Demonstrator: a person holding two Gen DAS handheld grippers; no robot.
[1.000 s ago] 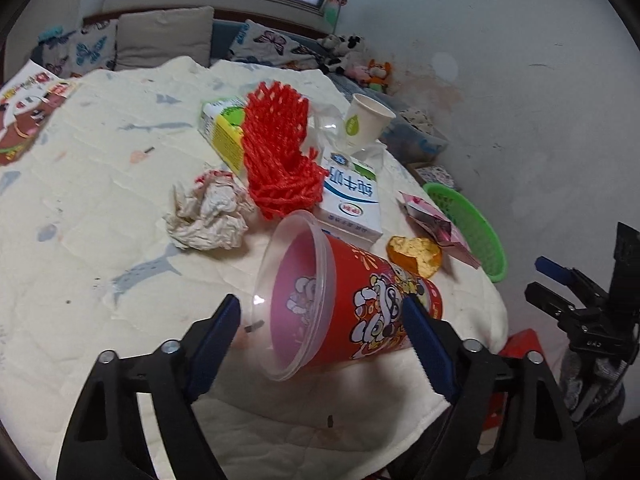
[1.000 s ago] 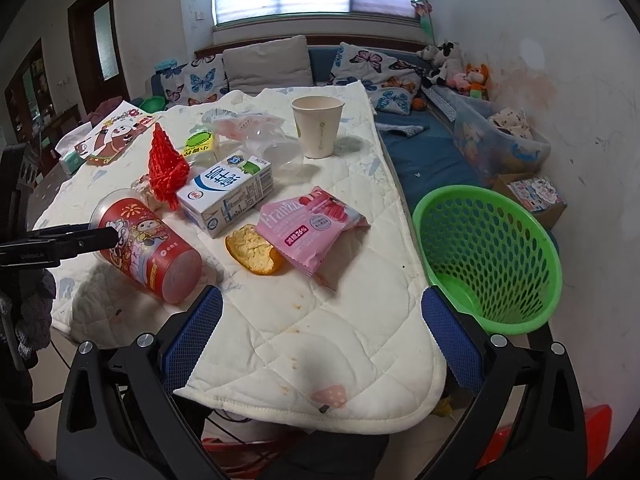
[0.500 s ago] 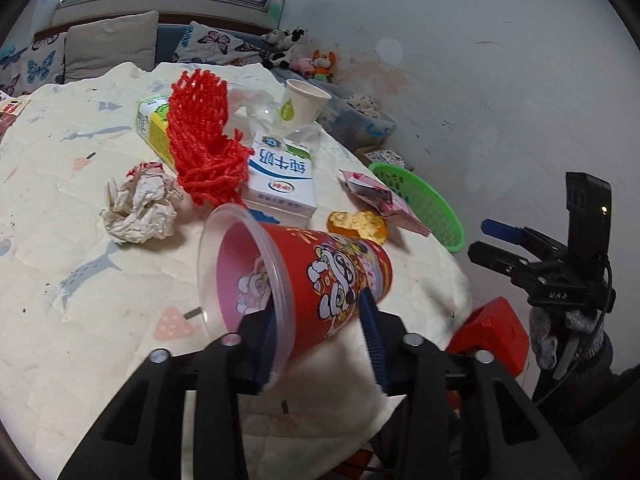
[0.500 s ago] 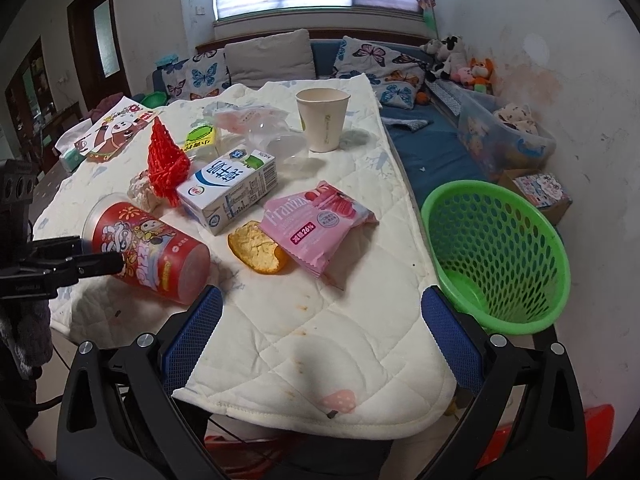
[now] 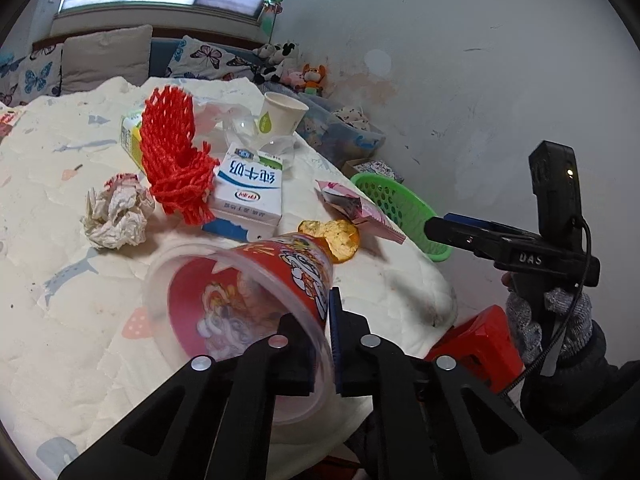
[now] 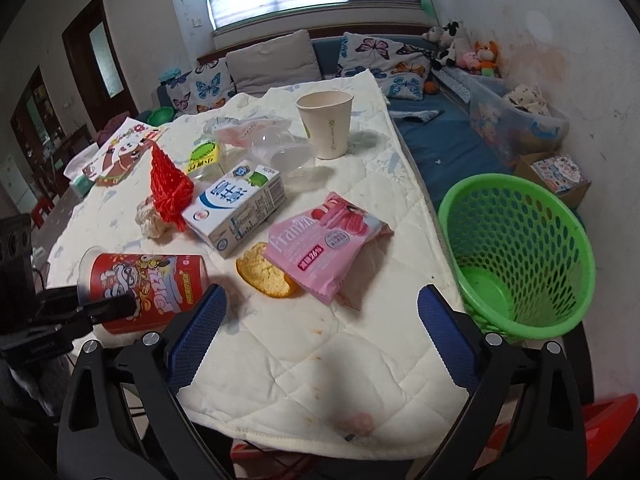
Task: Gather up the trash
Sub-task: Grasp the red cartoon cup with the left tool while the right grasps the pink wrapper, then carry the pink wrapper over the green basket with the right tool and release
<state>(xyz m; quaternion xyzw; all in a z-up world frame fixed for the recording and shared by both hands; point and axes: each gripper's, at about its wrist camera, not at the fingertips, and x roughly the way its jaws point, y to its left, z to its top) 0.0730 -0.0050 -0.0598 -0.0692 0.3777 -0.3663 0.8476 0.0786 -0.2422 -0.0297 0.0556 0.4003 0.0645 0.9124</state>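
My left gripper (image 5: 320,340) is shut on the rim of a red noodle cup (image 5: 256,280), tilted on its side at the table's near edge; the cup also shows in the right wrist view (image 6: 148,284). My right gripper (image 6: 320,320) is open and empty above the table's front edge. On the quilted table (image 6: 360,360) lie a milk carton (image 6: 236,208), a pink snack bag (image 6: 320,240), an orange peel (image 6: 260,272), red foam netting (image 6: 168,184), crumpled paper (image 5: 116,216) and a paper cup (image 6: 326,124). A green basket (image 6: 516,252) stands right of the table.
A clear plastic wrapper (image 6: 264,144), a yellow-green box (image 6: 204,156) and a picture book (image 6: 124,152) lie further back. A sofa with pillows (image 6: 272,64) is behind. A red stool (image 5: 476,340) stands below the table's edge. A plastic bin (image 6: 516,124) stands by the wall.
My left gripper closed on the noodle cup's rim and has tipped and lifted it. The right gripper has moved slightly nearer the table, still open.
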